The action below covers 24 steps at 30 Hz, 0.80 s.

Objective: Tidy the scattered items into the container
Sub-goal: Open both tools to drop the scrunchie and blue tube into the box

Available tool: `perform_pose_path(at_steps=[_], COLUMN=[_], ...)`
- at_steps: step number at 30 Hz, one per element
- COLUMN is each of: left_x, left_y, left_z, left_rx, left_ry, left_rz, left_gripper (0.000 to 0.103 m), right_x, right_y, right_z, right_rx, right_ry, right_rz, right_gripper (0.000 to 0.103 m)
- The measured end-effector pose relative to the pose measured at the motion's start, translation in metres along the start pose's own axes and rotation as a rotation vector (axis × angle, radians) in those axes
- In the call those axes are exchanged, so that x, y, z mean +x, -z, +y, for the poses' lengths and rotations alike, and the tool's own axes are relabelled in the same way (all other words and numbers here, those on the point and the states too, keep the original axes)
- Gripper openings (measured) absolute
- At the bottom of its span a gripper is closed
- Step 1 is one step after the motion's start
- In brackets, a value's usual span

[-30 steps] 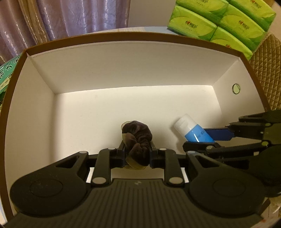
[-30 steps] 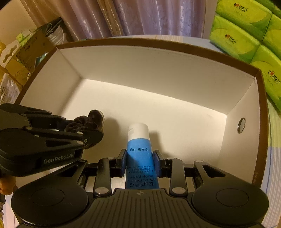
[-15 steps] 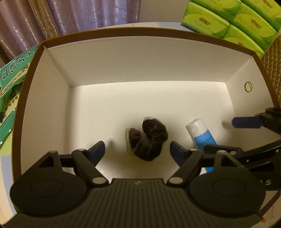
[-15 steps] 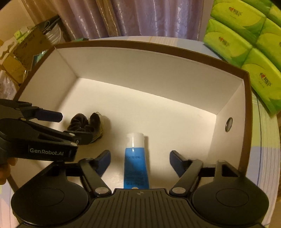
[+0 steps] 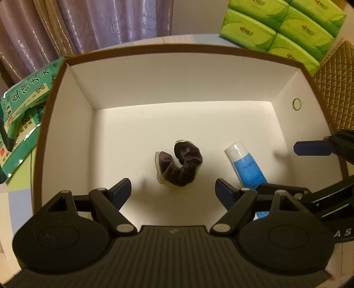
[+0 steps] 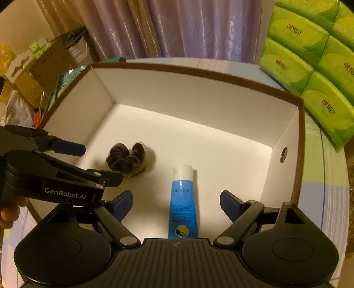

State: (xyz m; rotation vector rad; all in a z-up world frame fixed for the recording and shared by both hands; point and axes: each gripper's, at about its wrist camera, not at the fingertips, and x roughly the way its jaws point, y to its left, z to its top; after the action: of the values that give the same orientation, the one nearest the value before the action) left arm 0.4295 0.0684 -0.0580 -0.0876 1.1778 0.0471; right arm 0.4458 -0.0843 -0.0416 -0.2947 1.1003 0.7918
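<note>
- Nearest to me, my left gripper (image 5: 172, 187) has its dark blue pads spread wide with nothing between them. A second ago they were pinched on the scrunchie; now they hang above it, clear of it.
- My right gripper (image 6: 176, 200) is the same story — its jaws are opening at this moment. The tube lies on the box floor between them, but the pads do not press on it.
- I judge this to mean both items are delivered: each was let go inside the container, and both tools have lifted slightly away.
- Just beyond my left pads lies the scrunchie (image 5: 179, 166), a dark brown velvety hair tie curled in a loose C, with a pale trim showing at its edges. It rests on the floor of the box, near the middle.
- To its right, apart from it, lies the tube (image 5: 247, 165) — bright blue body, white cap pointing toward the far wall, small print on the side, lying flat.
- Around both stands the box (image 5: 177, 73), white inside with a brown rim, and a small round hole in its right wall.
- Farther off, outside the box, sit green tissue packs (image 5: 276, 28) at the upper right and purple curtains (image 5: 106, 20) behind.
</note>
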Motion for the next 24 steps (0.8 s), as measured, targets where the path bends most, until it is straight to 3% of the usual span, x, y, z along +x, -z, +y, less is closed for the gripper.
perform_pose_path(at_steps=[13, 24], left_x=[-0.053, -0.106], left_y=[0.020, 0.048], left_z=[-0.009, -0.022], left_rx=[0.007, 0.028], left_ry=[0.019, 0.024], left_rz=[-0.095, -0.180], left_gripper=[0.080, 0.080], right_x=[-0.054, -0.096], right_y=[0.011, 0.036], right_z=[0.015, 0.024], right_rx=[-0.027, -0.031], right_ry=[0.055, 0.053], right_rz=[-0.164, -0.233], right_gripper=[0.092, 0.094])
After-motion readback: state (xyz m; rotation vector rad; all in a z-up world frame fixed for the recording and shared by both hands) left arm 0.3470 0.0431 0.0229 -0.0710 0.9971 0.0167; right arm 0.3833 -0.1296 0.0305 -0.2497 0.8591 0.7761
